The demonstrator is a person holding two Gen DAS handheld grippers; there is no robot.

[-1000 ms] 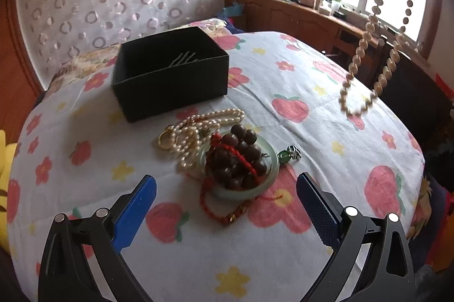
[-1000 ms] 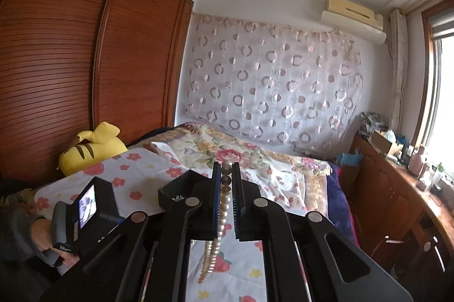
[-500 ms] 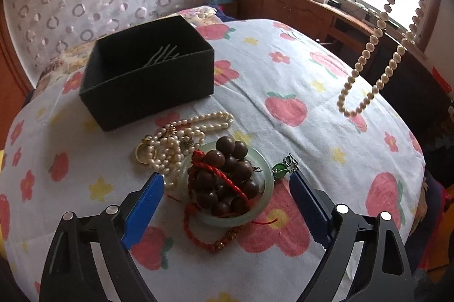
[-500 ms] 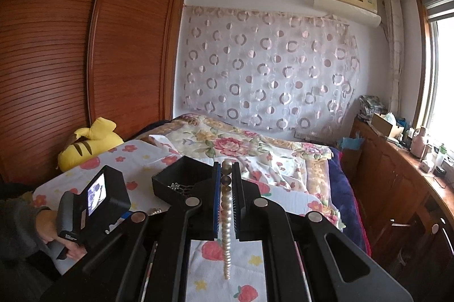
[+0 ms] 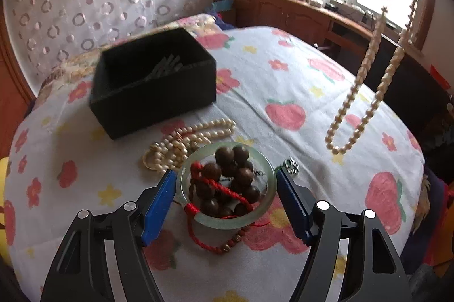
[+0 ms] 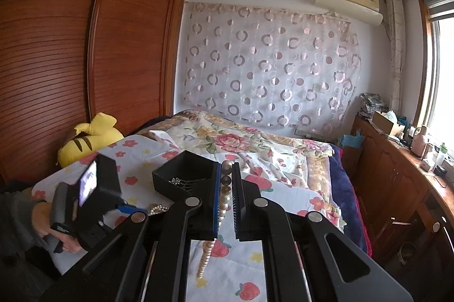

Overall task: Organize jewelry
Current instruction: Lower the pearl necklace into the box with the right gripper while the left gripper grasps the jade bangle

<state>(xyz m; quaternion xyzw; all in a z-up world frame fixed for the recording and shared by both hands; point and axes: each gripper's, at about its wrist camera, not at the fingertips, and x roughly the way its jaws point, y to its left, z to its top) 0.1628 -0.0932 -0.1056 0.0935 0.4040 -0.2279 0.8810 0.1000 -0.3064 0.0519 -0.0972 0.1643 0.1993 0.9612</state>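
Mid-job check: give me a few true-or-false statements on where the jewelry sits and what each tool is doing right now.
1. The right tool is shut on a hanging pearl necklace. True.
2. The pale green jade bangle lies inside the black rectangular box. False: it lies on the fruit-print sheet, in front of the box.
3. Dark brown wooden beads sit within the bangle's ring. True.
4. The left tool is clamped shut on nothing. False: its jaws are closing around the bangle.

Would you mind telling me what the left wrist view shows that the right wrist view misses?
Left wrist only: the jade bangle between the closing left gripper's jaws, wooden beads, red cord.
Right wrist only: the right gripper shut on the bead necklace, a hand.
Both: the black box, the pearl strand.
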